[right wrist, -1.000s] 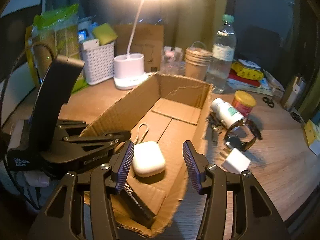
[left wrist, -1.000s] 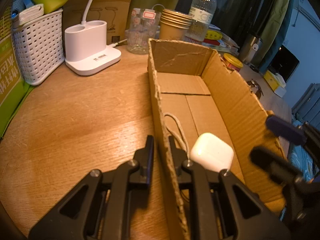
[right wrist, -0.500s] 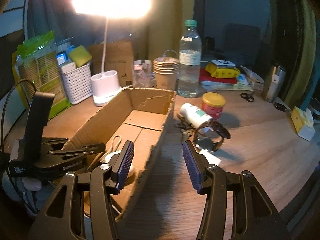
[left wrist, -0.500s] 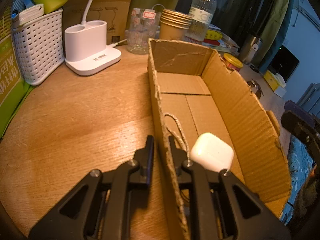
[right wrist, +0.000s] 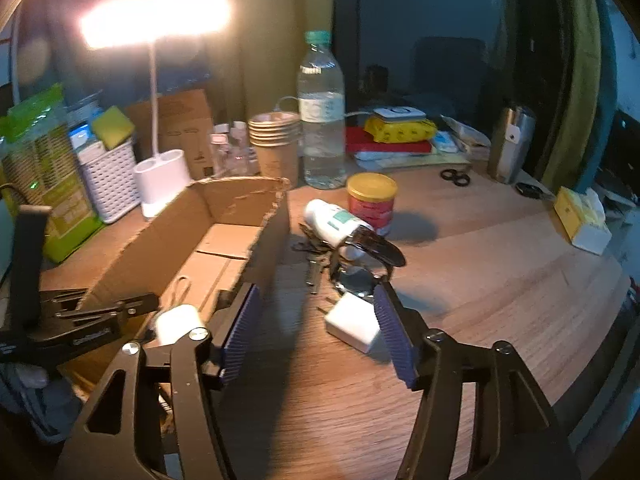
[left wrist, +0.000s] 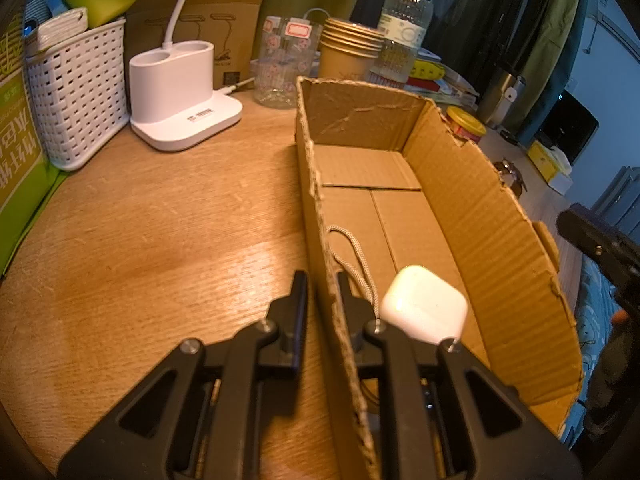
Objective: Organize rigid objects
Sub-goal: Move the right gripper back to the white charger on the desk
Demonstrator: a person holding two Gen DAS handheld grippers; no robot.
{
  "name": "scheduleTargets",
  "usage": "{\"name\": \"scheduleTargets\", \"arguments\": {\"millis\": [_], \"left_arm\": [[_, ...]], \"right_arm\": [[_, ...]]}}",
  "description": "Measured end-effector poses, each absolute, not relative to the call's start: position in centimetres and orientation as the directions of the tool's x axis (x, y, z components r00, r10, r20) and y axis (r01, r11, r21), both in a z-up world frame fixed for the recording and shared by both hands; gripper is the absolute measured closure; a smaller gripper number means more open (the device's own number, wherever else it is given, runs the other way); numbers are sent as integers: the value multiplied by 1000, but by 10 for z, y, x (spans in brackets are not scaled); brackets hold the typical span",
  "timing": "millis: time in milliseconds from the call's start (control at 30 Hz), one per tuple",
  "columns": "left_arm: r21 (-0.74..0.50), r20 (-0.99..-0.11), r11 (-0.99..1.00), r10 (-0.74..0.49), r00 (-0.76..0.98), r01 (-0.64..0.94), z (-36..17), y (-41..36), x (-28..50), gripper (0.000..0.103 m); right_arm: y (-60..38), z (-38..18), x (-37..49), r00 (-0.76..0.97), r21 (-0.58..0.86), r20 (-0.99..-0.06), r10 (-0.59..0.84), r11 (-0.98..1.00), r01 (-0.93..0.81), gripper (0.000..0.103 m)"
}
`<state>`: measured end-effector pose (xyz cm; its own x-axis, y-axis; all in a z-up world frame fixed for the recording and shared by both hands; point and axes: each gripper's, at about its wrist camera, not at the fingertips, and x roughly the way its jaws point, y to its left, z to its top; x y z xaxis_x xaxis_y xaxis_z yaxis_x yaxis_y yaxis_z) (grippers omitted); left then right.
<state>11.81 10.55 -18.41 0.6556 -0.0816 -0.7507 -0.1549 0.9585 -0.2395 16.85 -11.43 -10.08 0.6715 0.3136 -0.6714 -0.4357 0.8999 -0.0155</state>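
An open cardboard box point(left wrist: 492, 224) lies on the wooden table; it also shows in the right wrist view point(right wrist: 224, 216). A white earbud case point(left wrist: 424, 304) with a cord loop lies inside it, seen too in the right wrist view point(right wrist: 176, 320). My left gripper point(left wrist: 322, 292) is shut on the box's left wall. My right gripper point(right wrist: 316, 328) is open and empty, outside the box to its right, above the table. A white charger plug point(right wrist: 354, 322), a wristwatch point(right wrist: 364, 252), keys, a white pill bottle point(right wrist: 332, 222) and a red jar point(right wrist: 372, 196) lie just ahead of it.
A white lamp base point(left wrist: 180, 96), a white basket point(left wrist: 76, 92), paper cups point(left wrist: 348, 52) and a water bottle point(right wrist: 322, 120) stand behind the box. Scissors point(right wrist: 454, 176), a steel flask point(right wrist: 514, 144) and a yellow tissue box point(right wrist: 580, 216) are at the right.
My right gripper has pulled out of the box and swung right, over the table by the charger plug. The earbud case stays in the box. The left gripper has not moved.
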Motion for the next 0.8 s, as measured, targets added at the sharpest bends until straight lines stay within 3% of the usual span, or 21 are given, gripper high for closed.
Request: {"name": "scheduleTargets", "arguments": {"millis": [800], "left_arm": [[-240, -751, 959, -82, 656, -154, -184, 106, 119, 89]], "right_arm": [[-120, -153, 216, 605, 21, -758, 244, 936, -351, 39]]}}
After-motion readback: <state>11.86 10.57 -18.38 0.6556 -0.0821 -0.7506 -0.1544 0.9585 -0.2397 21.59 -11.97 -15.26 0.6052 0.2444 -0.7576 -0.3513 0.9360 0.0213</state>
